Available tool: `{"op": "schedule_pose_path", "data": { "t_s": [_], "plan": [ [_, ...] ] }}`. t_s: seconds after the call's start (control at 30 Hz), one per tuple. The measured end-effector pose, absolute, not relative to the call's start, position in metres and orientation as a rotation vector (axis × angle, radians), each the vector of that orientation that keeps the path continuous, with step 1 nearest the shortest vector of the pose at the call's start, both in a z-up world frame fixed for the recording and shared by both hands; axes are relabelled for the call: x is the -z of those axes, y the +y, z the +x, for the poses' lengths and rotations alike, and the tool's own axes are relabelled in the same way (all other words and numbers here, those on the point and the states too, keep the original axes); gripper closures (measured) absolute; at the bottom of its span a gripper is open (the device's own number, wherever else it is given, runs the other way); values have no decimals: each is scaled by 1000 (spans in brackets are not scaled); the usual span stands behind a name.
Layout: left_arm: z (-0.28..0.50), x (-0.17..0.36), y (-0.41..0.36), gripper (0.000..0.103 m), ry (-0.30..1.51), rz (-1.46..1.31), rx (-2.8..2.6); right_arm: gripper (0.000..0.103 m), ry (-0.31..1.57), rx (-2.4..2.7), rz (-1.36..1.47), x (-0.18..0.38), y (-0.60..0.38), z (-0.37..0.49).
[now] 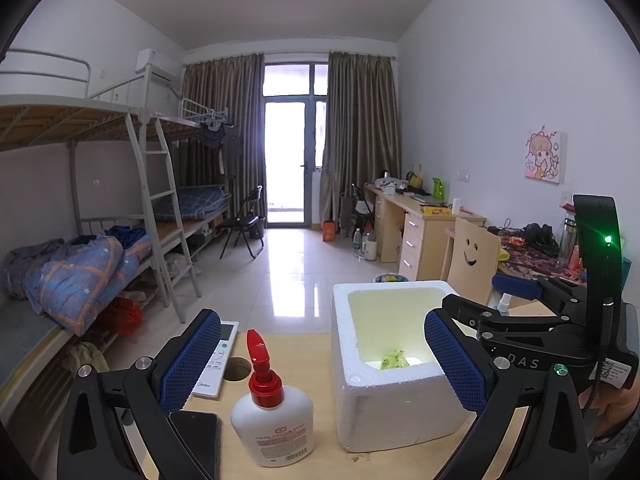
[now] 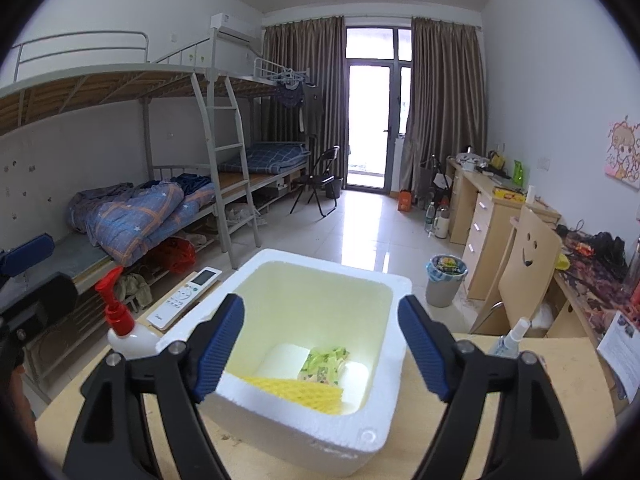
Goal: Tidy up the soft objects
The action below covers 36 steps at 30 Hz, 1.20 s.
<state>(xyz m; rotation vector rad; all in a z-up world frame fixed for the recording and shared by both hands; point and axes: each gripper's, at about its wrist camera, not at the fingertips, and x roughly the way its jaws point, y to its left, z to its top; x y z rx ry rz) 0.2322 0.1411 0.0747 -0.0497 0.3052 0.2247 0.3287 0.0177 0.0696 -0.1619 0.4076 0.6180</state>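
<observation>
Right gripper spread wide above white foam box, nothing between the blue pads, hanging just over the near rim. Inside box: yellow foam net lying against near wall on the bottom, green snack packet just behind it, touching or nearly so. Both soft items already in, so that part looks done. Left gripper also spread, empty, holding off to the left of the box over the wooden table, red-capped lotion bottle and dark phone right in front of it. Remote control by far left table edge, small spray bottle right of box. No other obviously soft item seen loose on table; remaining things look hard, probably not for the box. Judged near the end: likely just pulling right gripper clear, maybe a last check for leftovers outside both views. Bottom of box partly hidden by near wall in left view, only green packet showing there
</observation>
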Motion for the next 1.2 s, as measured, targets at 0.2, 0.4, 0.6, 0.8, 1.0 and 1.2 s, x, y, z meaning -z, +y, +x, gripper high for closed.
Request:
{"op": "schedule_pose_path", "data": {
  "t_s": [0.2,0.4,0.6,0.8,1.0,1.2],
  "plan": [
    [220,-81,133,1,281,-48,-225,20,405,-618,-155,-75,10,319],
    [202,-87,122,1,252,-38,-221,9,397,-594,-116,-80,-8,303],
    [186,-92,114,1,228,-30,-233,7,435,-594,-57,-86,-26,293],
    [169,-91,110,1,216,-48,-253,2,374,-565,-109,-89,-33,268],
    [151,-91,95,1,204,-33,-257,0,306,-551,-82,-95,-52,247],
    [138,-91,85,1,206,-32,-254,0,285,-530,-45,-97,-69,229]
  ]
}}
